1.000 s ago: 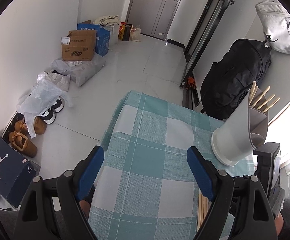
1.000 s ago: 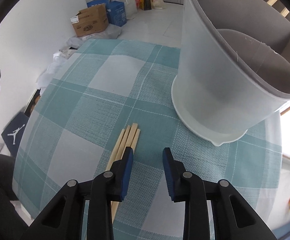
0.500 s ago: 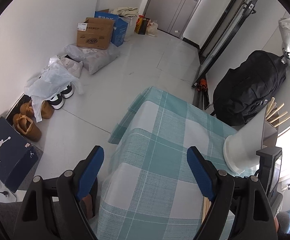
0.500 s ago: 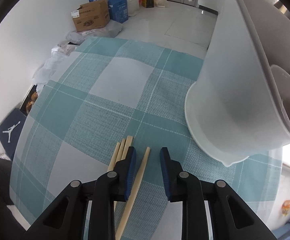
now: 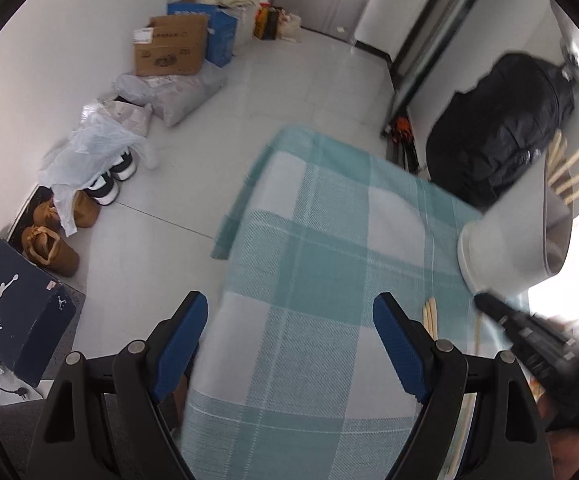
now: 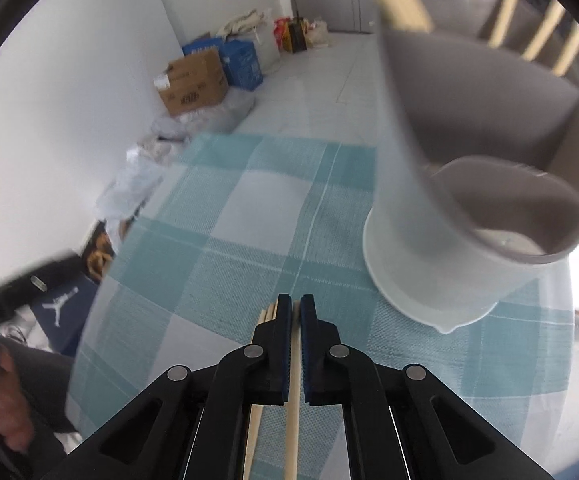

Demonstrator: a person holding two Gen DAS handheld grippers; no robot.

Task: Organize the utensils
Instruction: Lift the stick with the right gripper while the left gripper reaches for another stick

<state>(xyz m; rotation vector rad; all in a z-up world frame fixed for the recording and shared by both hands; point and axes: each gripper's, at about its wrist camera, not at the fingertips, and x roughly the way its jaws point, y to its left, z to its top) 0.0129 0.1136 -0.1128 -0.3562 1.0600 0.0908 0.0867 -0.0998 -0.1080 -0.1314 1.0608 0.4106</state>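
Observation:
My right gripper [image 6: 295, 300] hangs low over the teal checked tablecloth [image 6: 229, 240], its jaws closing tight on a single wooden chopstick [image 6: 292, 432]; the pads press on it. Other loose chopsticks [image 6: 265, 318] lie on the cloth just left of it. Close on the right stands the white and grey utensil holder [image 6: 429, 260], with several chopsticks [image 6: 541, 36] upright in its back compartment. My left gripper [image 5: 289, 308] is open and holds nothing, above the cloth's near left part. Its view also shows the holder [image 5: 501, 248], the loose chopsticks [image 5: 431, 316] and the right gripper [image 5: 489, 308].
The table edge [image 5: 225, 240] drops to a pale floor on the left. On that floor are a cardboard box [image 5: 169, 46], bags, shoes [image 5: 49, 248] and a dark shoe box [image 5: 13, 308]. A black backpack [image 5: 501, 132] leans behind the table. A hand [image 6: 1, 412] is at the lower left.
The right jaws closed from a narrow gap onto one chopstick and rose a little with it. The left gripper sank toward the table, still open.

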